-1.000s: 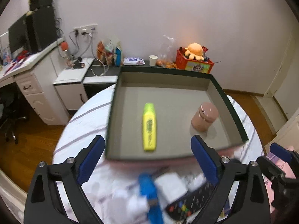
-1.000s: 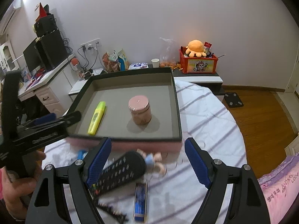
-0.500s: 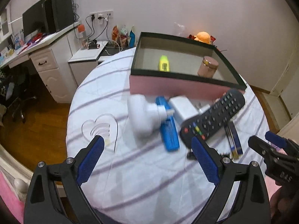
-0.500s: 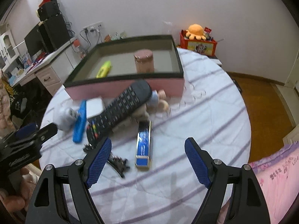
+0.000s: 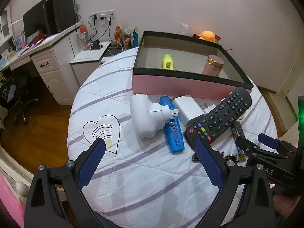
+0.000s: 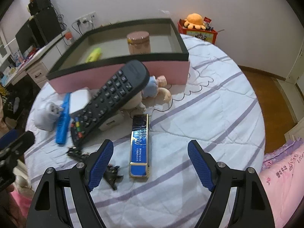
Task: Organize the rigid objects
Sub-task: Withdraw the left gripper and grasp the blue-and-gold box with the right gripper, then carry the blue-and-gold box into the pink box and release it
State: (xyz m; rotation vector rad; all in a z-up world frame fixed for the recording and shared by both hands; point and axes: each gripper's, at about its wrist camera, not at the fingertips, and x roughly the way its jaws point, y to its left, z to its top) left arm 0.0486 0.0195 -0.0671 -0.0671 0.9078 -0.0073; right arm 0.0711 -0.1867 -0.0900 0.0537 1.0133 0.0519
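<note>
A pink box with a dark rim (image 5: pixel 182 84) (image 6: pixel 121 70) stands on the round table and holds a yellow highlighter (image 5: pixel 167 62) (image 6: pixel 93 54) and a pink jar (image 5: pixel 213 66) (image 6: pixel 138 42). In front of it lie a white plug adapter (image 5: pixel 146 118), a blue highlighter (image 5: pixel 172 127) (image 6: pixel 63 118), a white charger (image 5: pixel 188 108), a black remote (image 5: pixel 218 118) (image 6: pixel 112 98), a blue and gold case (image 6: pixel 139 144), a small doll (image 6: pixel 157 89) and black clips (image 6: pixel 112 172). My left gripper (image 5: pixel 150 163) is open and empty above the near table. My right gripper (image 6: pixel 151 165) is open and empty over the blue case.
The table wears a white quilted cloth with purple stripes (image 5: pixel 144 182). A white desk with drawers and monitors (image 5: pixel 43 57) stands to the left. A red box with an orange plush (image 6: pixel 196 25) sits behind the table. A pink bed cover (image 6: pixel 283 182) is at the right.
Both grippers have pulled back and lowered from above the box towards the near side of the table. The loose items in front of the box have come into full view. Both stayed open.
</note>
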